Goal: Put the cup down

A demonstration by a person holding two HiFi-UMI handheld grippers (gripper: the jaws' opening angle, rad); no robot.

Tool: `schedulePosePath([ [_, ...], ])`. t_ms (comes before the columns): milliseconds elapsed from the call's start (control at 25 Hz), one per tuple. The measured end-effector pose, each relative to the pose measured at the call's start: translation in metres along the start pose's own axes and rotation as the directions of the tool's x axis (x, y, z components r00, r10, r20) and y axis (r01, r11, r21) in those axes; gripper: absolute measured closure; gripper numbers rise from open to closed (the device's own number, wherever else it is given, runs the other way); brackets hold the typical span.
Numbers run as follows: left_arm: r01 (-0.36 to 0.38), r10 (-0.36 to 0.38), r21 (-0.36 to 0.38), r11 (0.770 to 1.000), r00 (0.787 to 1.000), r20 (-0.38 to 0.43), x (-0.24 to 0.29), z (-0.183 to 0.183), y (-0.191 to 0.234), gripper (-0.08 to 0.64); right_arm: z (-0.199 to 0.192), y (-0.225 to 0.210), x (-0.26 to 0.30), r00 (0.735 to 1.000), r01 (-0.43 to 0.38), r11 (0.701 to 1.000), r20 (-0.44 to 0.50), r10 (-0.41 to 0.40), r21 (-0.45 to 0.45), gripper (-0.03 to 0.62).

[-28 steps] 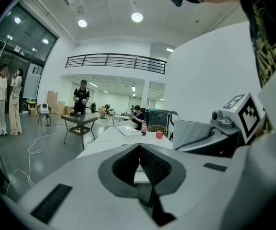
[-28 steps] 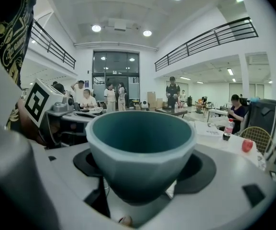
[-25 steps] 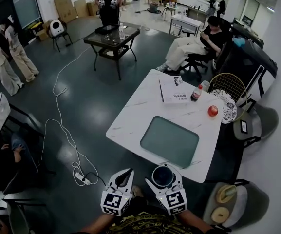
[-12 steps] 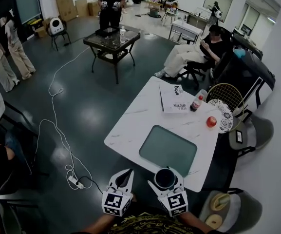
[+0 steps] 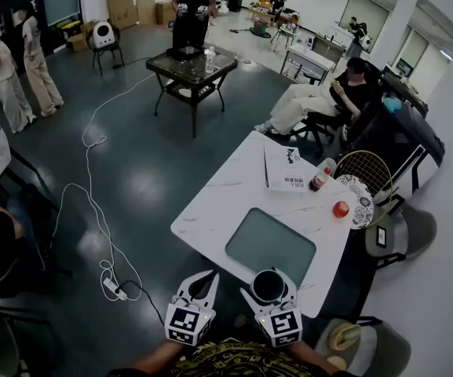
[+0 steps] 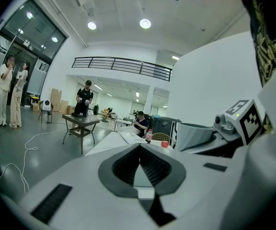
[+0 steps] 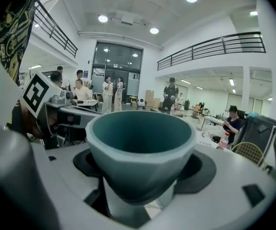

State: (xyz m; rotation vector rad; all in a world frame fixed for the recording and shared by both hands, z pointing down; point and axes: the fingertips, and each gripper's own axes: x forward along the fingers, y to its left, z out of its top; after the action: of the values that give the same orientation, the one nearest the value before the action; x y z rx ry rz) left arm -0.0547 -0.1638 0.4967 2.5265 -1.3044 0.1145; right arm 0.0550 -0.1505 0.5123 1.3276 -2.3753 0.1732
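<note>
White table (image 5: 228,201) overhead; gripper views show right hand-held gripper (image 5: 269,288) clamping cup (image 7: 140,147), left hand-held gripper (image 6: 138,151) shut, empty.

White table (image 5: 226,203) sits centre-right in the head view. On it: grey-green mat (image 5: 271,246) at lower end; booklet (image 5: 285,169), bottle (image 5: 320,176), red apple (image 5: 341,209) toward upper right.

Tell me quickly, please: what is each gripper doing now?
Left gripper: closed, nothing between the jaws.
Right gripper: closed on the cup, holding it upright.

Cup (image 5: 269,286) now nearer the white table (image 5: 220,199) edge.
</note>
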Motion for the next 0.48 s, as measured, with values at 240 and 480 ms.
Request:
schedulePosePath([
  [240,-0.030,0.030,0.005,1.000,0.999,0.019,0.003,0.007,0.002,0.549,0.006,-0.011,0.003,1.000,-0.006,1.000,0.016,0.007,-0.016,0.213],
  [480,-0.082,0.082,0.015,0.996,0.996,0.033,0.005,0.015,0.001,0.549,0.005,-0.023,0.006,0.999,-0.038,0.999,0.034,0.039,-0.030,0.213],
])
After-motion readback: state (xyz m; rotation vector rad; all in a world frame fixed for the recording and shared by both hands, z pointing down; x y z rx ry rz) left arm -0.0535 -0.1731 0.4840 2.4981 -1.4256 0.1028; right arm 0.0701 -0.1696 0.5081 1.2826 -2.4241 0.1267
